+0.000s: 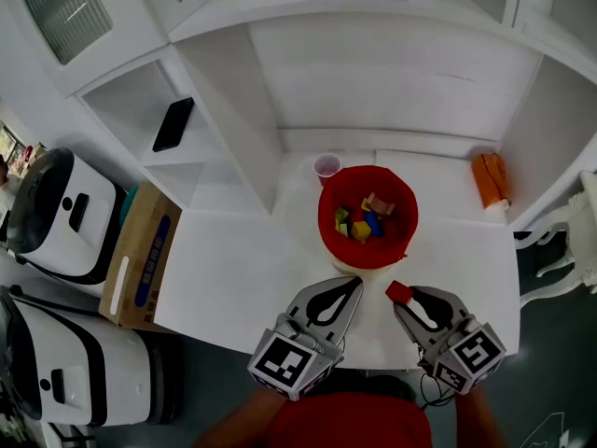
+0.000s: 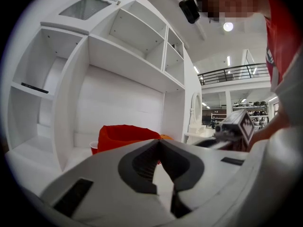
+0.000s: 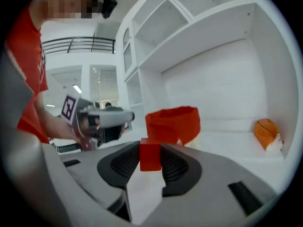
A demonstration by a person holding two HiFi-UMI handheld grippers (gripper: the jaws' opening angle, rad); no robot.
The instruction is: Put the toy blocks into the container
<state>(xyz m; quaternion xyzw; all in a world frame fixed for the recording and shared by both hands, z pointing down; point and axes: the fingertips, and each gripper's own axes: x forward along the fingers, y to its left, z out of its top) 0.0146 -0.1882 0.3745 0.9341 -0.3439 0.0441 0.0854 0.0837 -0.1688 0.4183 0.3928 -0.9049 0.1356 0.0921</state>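
A red bucket-like container [image 1: 327,220] stands on the white table [image 1: 233,278], with several coloured toy blocks [image 1: 364,220] lying inside it. Just in front of it, my right gripper [image 1: 403,299] is shut on a red block [image 1: 399,291]. In the right gripper view the red block [image 3: 150,157] sits squeezed between the dark pads [image 3: 173,167], with the container [image 3: 173,122] beyond it. My left gripper [image 1: 353,286] is shut and empty and points at the container's near side. The left gripper view shows its closed tips [image 2: 158,143] below the container [image 2: 124,135].
A small pink cup [image 1: 326,166] stands behind the container at its left. An orange object [image 1: 490,177] lies at the table's far right. A black phone [image 1: 173,123] rests on a left shelf. A cardboard box [image 1: 142,255] and white appliances [image 1: 56,215] stand left of the table.
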